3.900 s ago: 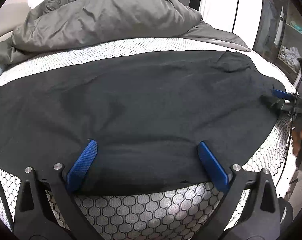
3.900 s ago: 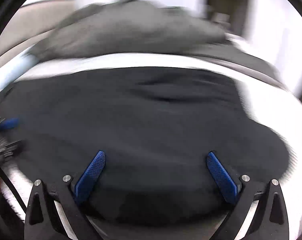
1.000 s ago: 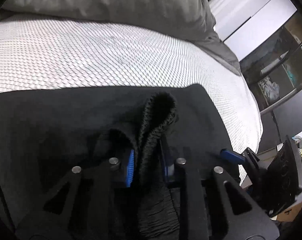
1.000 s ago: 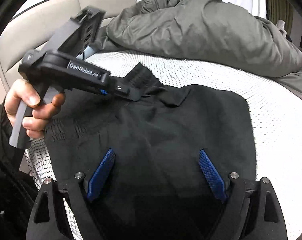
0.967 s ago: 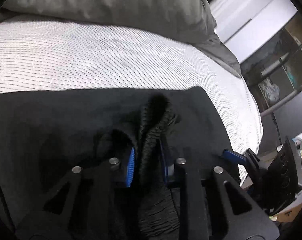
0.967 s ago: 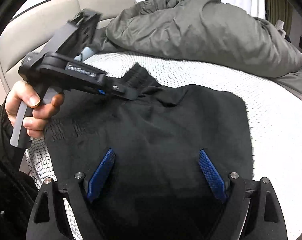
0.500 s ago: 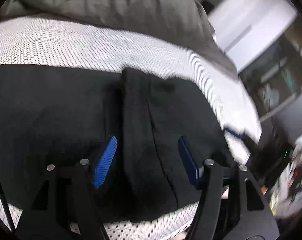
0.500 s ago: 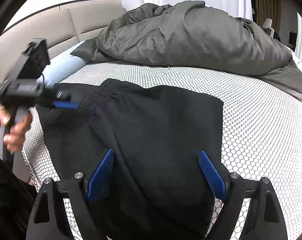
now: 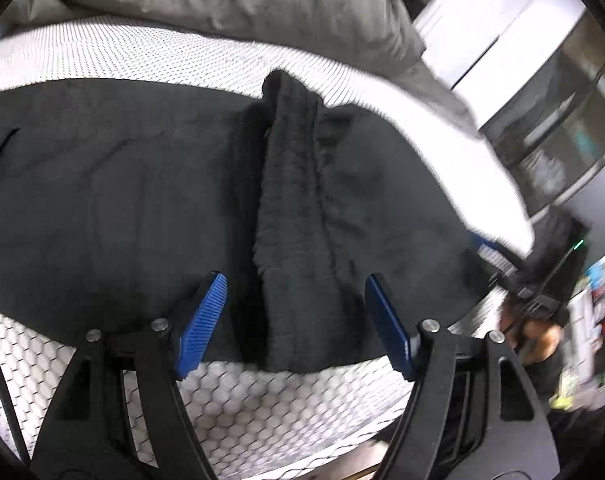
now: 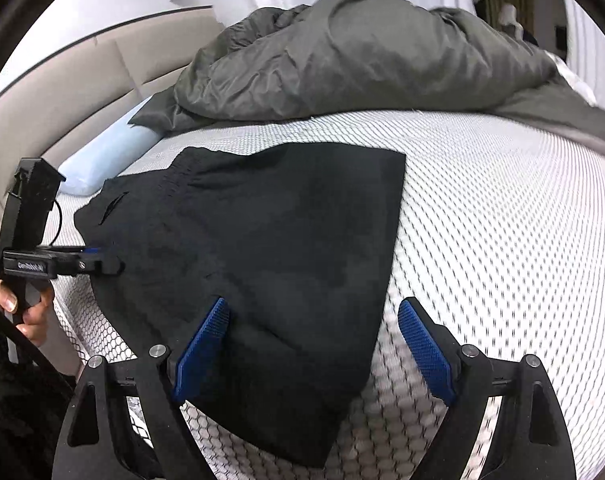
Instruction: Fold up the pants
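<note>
**Fold laid down, more folding left**

Black pants (image 10: pixel 270 248) are laid doubled on the mattress (image 10: pixel 502 240), waistband (image 9: pixel 290 200) lying between the left gripper (image 9: pixel 294 320) fingers, which are opening, nothing gripped. Right gripper (image 10: pixel 314 348) fingers spread wide, empty, hem edge between them. Further halving judged outstanding.

A bedroom in a home

A bed with a honeycomb-patterned mattress (image 10: pixel 502 208) is lying ahead of the tongs, a rumpled grey duvet (image 10: pixel 362 60) beyond, an upholstered headboard (image 10: pixel 82 80) curving off left.

Matt black cloth pants (image 10: pixel 286 240) on honeycomb-textured mattress (image 10: pixel 502 240).
</note>
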Tool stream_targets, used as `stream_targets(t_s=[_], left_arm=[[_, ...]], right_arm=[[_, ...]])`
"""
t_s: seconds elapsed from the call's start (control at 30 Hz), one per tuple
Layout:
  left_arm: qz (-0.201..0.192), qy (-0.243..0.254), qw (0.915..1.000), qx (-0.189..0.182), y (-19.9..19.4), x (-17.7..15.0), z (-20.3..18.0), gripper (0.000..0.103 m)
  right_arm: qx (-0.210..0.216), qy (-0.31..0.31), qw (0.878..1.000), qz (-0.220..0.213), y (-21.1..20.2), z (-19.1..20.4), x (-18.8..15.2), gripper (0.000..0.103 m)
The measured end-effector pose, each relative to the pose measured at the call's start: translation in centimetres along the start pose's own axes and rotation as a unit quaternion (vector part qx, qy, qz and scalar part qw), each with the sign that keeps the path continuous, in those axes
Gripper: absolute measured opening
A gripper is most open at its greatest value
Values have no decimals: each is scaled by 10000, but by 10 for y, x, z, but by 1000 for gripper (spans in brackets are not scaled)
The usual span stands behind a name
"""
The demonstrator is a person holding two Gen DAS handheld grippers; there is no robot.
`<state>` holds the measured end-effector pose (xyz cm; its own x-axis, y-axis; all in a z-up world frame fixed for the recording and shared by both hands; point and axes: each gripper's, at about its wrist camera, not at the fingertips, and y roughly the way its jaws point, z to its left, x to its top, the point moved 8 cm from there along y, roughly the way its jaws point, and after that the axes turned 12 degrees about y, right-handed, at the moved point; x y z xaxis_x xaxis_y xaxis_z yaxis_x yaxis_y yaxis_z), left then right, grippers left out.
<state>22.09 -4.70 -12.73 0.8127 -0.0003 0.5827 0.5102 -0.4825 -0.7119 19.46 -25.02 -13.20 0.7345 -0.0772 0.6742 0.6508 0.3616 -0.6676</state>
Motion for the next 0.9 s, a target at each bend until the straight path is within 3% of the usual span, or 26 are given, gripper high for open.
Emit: stream_targets(t_s=[0.1, 0.23, 0.4, 0.5, 0.63, 0.67, 0.7, 0.77, 0.9], left_arm=[[-4, -349, 9988, -355, 8, 10, 3, 69], [201, -678, 9962, -514, 19, 6, 20, 69], [120, -1329, 9823, -1317, 35, 18, 32, 69], [82, -1482, 9773, -1512, 38, 27, 40, 69], [209, -1137, 9879, -1033, 54, 33, 40, 69], [190, -1079, 9902, -863, 58, 35, 40, 63], [136, -1022, 9924, -675, 59, 37, 40, 47], [-39, -948, 9951, -262, 56, 39, 40, 30], [-484, -731, 9960, -166, 35, 46, 28, 15]], right_arm=[[5, 129, 9999, 45, 1, -5, -1, 88], [63, 224, 9997, 77, 4, -7, -1, 88], [103, 251, 9994, 197, 9, -4, -4, 88], [138, 174, 9995, 204, 11, 3, -4, 89], [94, 92, 9997, 211, 15, 9, -5, 90], [88, 90, 9997, 219, 16, 9, -4, 90], [79, 98, 9997, 226, 17, 9, -4, 90], [56, 124, 9996, 247, 20, 9, -5, 90], [75, 115, 9996, 261, 22, 9, -4, 90]])
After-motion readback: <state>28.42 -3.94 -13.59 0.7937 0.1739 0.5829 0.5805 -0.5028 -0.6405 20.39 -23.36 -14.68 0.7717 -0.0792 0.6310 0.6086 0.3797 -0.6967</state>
